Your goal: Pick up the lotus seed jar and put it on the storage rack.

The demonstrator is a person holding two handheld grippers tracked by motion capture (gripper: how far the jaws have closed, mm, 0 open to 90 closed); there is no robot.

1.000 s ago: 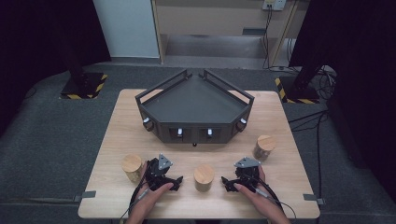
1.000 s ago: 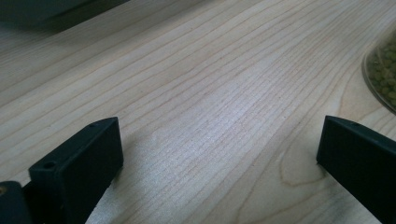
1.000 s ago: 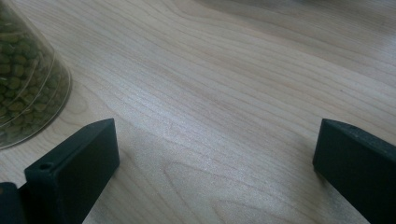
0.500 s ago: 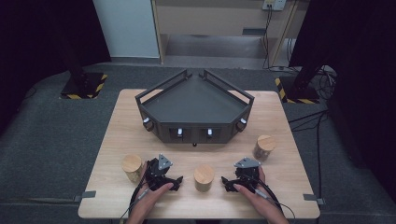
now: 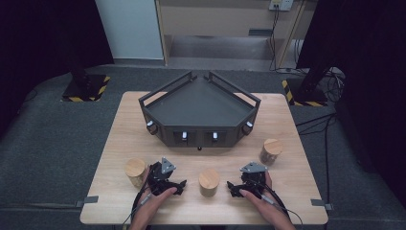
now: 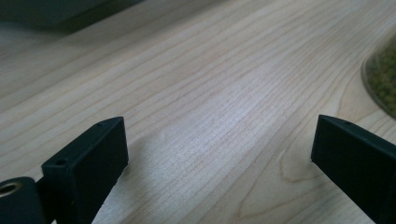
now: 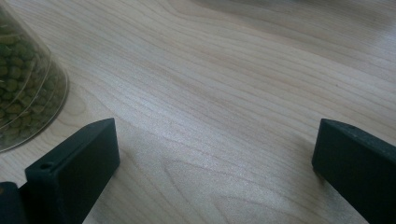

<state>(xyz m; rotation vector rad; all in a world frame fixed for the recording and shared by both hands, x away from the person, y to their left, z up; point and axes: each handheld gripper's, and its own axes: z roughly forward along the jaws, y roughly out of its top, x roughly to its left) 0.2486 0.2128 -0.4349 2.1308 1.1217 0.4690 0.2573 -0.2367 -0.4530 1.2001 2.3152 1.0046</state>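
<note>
I have both sets of fingers resting low on the table (image 5: pixel 143 124), one to each side of the middle jar (image 5: pixel 209 182). That jar is a clear, round container with a flat wooden lid, and through its wall, at the right edge of the left gripper view and the left edge of the right gripper view, I see it packed with small green beans (image 7: pixel 18 79). It stands between my two grippers, just beyond the right finger of the left gripper (image 5: pixel 168 180) and just beyond the left finger of the right gripper (image 5: pixel 243 184), touching neither. The left gripper's fingers (image 6: pixel 88 163) stand wide apart with bare wood between them, though they have just been closing a little; the right gripper's fingers (image 7: pixel 74 172) stand wide too, nothing between them. They are blocky, matte black pads with square edges. A second wooden-lidded jar (image 5: pixel 135 171) sits just outside the left gripper, a third (image 5: pixel 271 151) ahead of and outside the right one. Farther ahead of all fingers stands a dark, angular tray (image 5: pixel 201 103) with low walls. The table is pale wood with fine, wavy grain.
</note>
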